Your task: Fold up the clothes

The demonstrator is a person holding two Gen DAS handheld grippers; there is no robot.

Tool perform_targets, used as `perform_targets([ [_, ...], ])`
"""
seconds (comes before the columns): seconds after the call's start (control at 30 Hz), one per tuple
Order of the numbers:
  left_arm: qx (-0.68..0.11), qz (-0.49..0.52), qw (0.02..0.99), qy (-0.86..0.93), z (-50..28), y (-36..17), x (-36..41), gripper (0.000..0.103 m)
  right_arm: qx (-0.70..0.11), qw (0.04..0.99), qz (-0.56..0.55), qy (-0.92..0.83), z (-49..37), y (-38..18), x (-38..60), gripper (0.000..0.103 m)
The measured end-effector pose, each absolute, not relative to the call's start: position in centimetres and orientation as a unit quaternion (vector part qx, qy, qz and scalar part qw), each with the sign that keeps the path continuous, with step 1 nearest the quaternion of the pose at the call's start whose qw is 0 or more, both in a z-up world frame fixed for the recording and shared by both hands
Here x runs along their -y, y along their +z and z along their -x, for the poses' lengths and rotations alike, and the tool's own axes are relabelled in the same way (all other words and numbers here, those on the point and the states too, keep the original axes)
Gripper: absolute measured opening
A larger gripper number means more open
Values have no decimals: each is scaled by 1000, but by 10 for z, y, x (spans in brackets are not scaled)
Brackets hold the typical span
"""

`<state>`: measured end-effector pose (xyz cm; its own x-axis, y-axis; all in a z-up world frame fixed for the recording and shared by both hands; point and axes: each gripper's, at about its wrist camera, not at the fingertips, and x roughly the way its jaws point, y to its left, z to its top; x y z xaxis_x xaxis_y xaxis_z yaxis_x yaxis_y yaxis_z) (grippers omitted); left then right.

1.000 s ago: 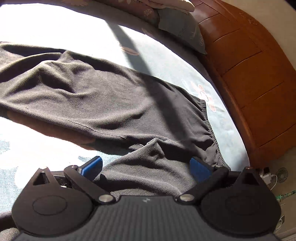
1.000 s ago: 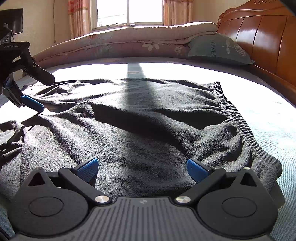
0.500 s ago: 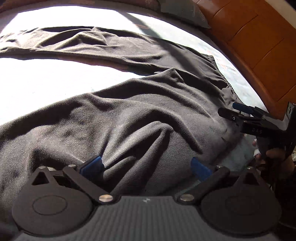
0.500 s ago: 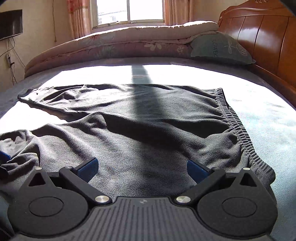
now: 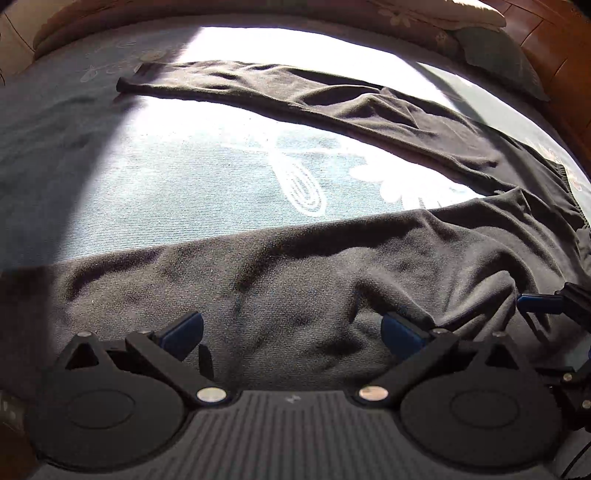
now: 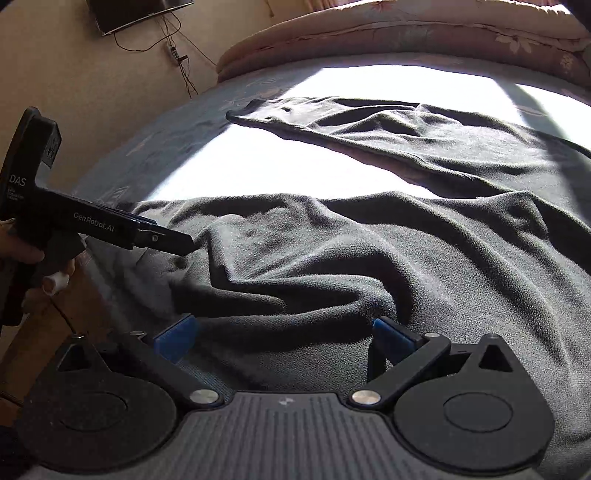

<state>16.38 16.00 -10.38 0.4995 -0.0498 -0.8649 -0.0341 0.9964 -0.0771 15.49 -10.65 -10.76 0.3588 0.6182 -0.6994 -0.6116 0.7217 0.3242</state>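
Observation:
Dark grey trousers (image 5: 295, 273) lie on the bed with the two legs spread in a V. The far leg (image 5: 332, 99) stretches toward the left; the ribbed waistband (image 5: 565, 184) is at the right. My left gripper (image 5: 291, 328) stands open low over the near leg, with wrinkled cloth between its blue pads (image 5: 184, 328). My right gripper (image 6: 284, 334) is open too, just over a fold of the same leg (image 6: 332, 266). The right wrist view shows the left gripper (image 6: 181, 243) from the side, its tip at the cloth's near edge. The right gripper's finger (image 5: 543, 301) shows at the right edge.
The pale blue flowered sheet (image 5: 184, 177) lies bare and sunlit between the legs. A pillow (image 5: 498, 55) and wooden headboard (image 5: 554, 37) are at the far right, a rolled quilt (image 6: 406, 33) along the back. A hand (image 6: 22, 254) holds the left gripper by the bed's edge.
Both grippers have shifted left from the waist end toward the near leg and now sit side by side. Their jaws remain open.

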Motion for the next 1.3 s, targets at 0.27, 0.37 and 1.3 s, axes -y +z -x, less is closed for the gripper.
perform_targets([
  [0.27,-479,52,876,5,-153,-97,-192,102,-452,789,-22,415,-134,-97,91,103],
  [0.37,-477,51,877,3,-155,-96,-193,102,-432,798,-42,418,-137,-87,94,103],
  [1.3,-468,112,876,-35,-131,-92,-216,102,-439,875,72,192,-159,-111,169,103],
])
